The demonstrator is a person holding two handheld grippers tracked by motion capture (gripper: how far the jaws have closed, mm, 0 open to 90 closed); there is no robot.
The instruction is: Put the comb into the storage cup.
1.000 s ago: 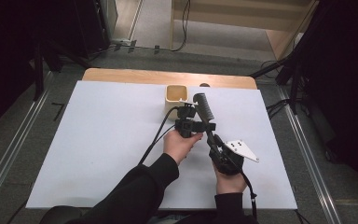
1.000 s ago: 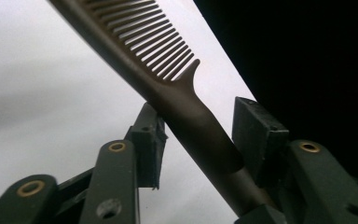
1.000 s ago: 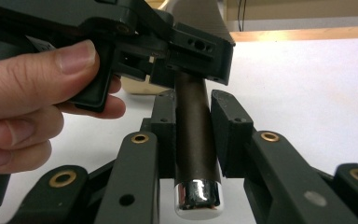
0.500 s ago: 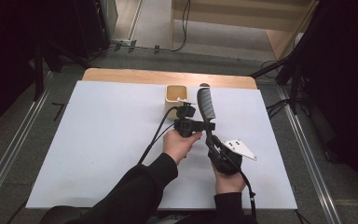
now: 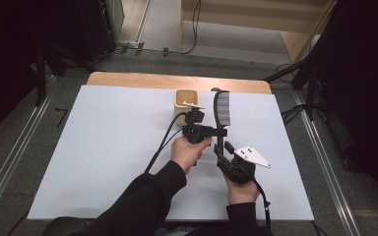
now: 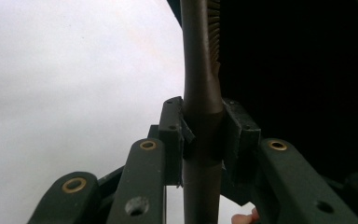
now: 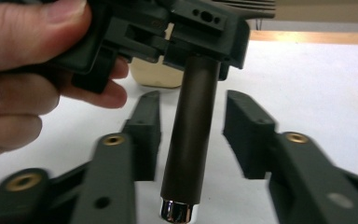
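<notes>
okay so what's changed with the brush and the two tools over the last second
The left tool has just closed and now clamps the brush handle. The right tool has just opened, its pads standing off the handle: the brush has passed from right to left. Both hands, the brush and the cup stayed in place.

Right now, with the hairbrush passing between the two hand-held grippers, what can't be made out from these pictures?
- Cup contents: high view, the left hand-held gripper covers its near rim and the inside is too small to read.
- Hairbrush bristles: left gripper view, cut off by the top edge against a dark background.
- Brush head: right gripper view, behind the left hand-held gripper's body.
- Right hand-held gripper: right jaw blurred; pads stand clear of the handle.
</notes>
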